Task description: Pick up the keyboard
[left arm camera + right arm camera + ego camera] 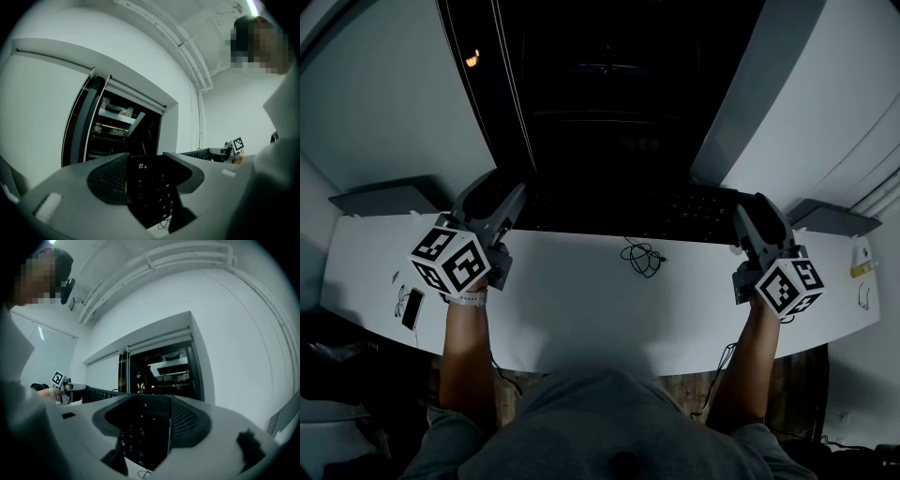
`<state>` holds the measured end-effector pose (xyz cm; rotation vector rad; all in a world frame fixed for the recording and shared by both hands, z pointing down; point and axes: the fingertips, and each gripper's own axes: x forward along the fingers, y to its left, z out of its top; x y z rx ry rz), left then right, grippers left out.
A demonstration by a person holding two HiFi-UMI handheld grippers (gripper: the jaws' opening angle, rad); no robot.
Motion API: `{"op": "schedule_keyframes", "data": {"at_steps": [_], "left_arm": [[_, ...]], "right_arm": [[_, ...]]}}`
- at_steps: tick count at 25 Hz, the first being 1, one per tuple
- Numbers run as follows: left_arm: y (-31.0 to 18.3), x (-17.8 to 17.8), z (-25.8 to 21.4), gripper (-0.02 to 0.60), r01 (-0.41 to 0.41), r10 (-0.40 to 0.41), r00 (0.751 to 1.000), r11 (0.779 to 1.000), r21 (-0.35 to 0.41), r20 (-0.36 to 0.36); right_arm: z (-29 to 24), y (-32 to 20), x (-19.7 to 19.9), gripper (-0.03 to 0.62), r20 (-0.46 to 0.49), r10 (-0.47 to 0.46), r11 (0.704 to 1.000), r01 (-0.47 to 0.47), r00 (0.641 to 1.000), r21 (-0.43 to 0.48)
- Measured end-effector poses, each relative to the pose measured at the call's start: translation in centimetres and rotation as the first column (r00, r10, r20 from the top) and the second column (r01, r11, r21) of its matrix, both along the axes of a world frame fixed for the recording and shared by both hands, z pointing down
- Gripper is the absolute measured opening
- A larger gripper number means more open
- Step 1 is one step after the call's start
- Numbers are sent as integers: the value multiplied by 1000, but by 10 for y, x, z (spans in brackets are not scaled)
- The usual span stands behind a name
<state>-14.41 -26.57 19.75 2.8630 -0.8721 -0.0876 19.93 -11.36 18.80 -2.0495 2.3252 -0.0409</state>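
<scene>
A long black keyboard (pixel 628 212) spans the far edge of the white desk (pixel 581 309), in front of a dark opening. My left gripper (pixel 510 201) is shut on its left end and my right gripper (pixel 749 218) on its right end. In the left gripper view the keyboard's end (pixel 151 192) fills the gap between the grey jaws of the left gripper (pixel 149 180), keys facing the camera. In the right gripper view the other end of the keyboard (pixel 140 434) sits likewise in the right gripper (pixel 144 425). Whether the keyboard touches the desk is hard to tell.
A tangled black cable (pixel 643 257) lies on the desk just before the keyboard. A phone (pixel 412 307) rests at the desk's left edge. Grey ledges stand at the far left (pixel 389 197) and far right (pixel 834 218). The dark recess (pixel 609 84) holds shelves.
</scene>
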Motion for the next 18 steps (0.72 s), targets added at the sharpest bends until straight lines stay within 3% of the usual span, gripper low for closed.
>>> {"op": "schedule_keyframes", "data": {"at_steps": [18], "left_arm": [[-3, -7, -1, 207, 18, -18, 1000, 1000, 7, 3]], "right_arm": [[1, -9, -3, 239, 1, -18, 1000, 18, 1000, 8]]}}
